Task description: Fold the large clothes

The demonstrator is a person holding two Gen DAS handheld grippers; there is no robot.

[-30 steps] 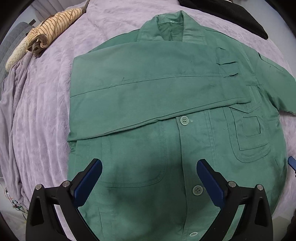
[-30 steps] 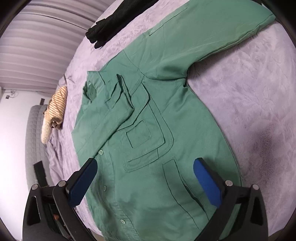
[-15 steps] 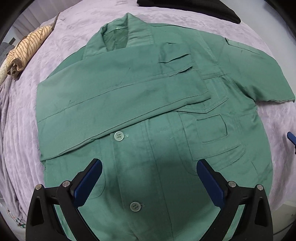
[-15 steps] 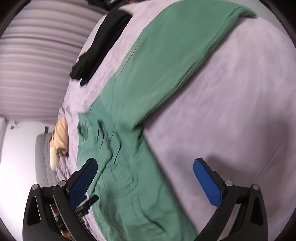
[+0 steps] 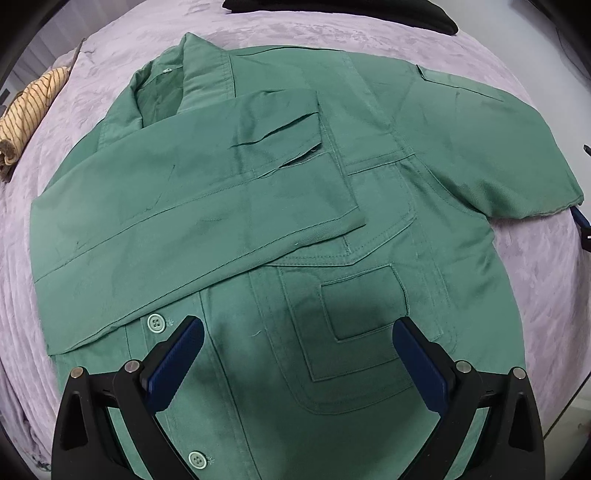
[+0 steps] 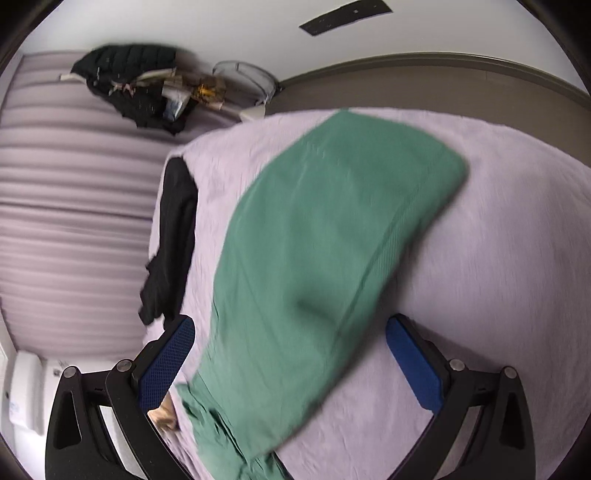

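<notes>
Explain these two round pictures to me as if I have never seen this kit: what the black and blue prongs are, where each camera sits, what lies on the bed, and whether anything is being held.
Each picture comes from a fisheye camera mounted on a hand-held gripper, looking forward along its two blue-padded fingers. The left gripper hovers open over a green jacket spread on a lilac bedspread. One sleeve is already folded across the chest. A striped cloth lies at the far left edge. The right gripper, also open, looks along the other sleeve, which lies stretched out flat; this view is blurred. A black garment lies beside it. Neither gripper holds anything.
</notes>
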